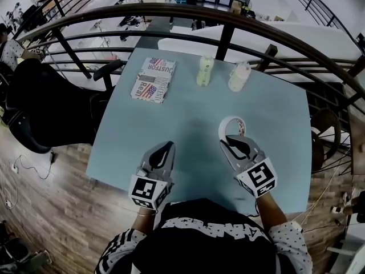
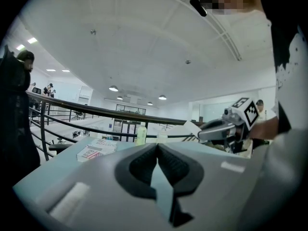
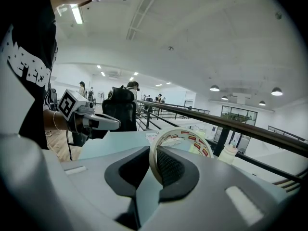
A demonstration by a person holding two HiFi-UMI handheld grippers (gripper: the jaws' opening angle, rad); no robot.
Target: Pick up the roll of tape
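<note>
The roll of tape (image 1: pixel 230 128) is a white ring with red print on its side. It stands on edge in front of my right gripper (image 1: pixel 229 141), which is shut on its wall. In the right gripper view one pad sits inside the ring and the other outside, with the roll of tape (image 3: pixel 182 139) rising past the right gripper (image 3: pixel 154 160). In the left gripper view the roll of tape (image 2: pixel 192 127) appears held a little above the table. My left gripper (image 1: pixel 169 146) hovers over the table's near side, its jaws together and holding nothing; the left gripper (image 2: pixel 157 150) shows the same.
On the light blue table (image 1: pixel 182 113), two pale bottles (image 1: pixel 205 71) (image 1: pixel 239 76) stand at the far edge and a printed box (image 1: pixel 153 80) lies far left. A dark railing (image 1: pixel 228 17) runs behind. A black chair (image 1: pixel 40 104) stands to the left, on the wooden floor.
</note>
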